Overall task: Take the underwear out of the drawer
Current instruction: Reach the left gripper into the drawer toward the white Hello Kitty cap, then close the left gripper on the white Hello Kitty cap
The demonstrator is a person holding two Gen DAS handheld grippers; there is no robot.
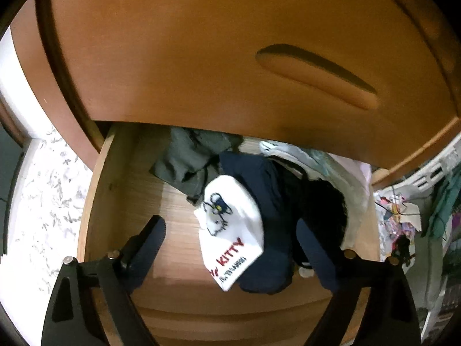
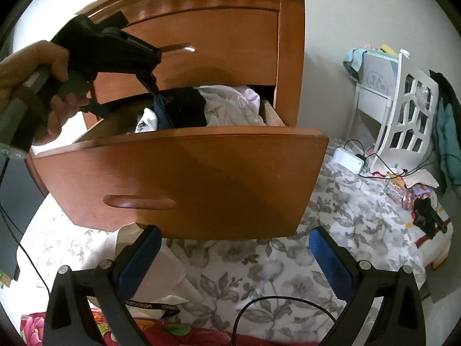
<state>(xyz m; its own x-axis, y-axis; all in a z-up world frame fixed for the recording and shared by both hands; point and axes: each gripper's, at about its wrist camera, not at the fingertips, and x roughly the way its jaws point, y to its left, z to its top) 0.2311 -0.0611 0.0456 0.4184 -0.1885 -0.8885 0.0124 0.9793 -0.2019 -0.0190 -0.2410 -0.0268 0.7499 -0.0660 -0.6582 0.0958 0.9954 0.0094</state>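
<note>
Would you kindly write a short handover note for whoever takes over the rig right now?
Left tool: open, reaching down into the pulled-out drawer, its fingers either side of the white printed garment and the navy piece beneath it; nothing gripped yet.
Right tool: open and empty, held in front of the drawer above the floral bedding.
Done: drawer is open and the left tool is over the clothes.
Left: close on the underwear, lift it clear of the drawer.
</note>
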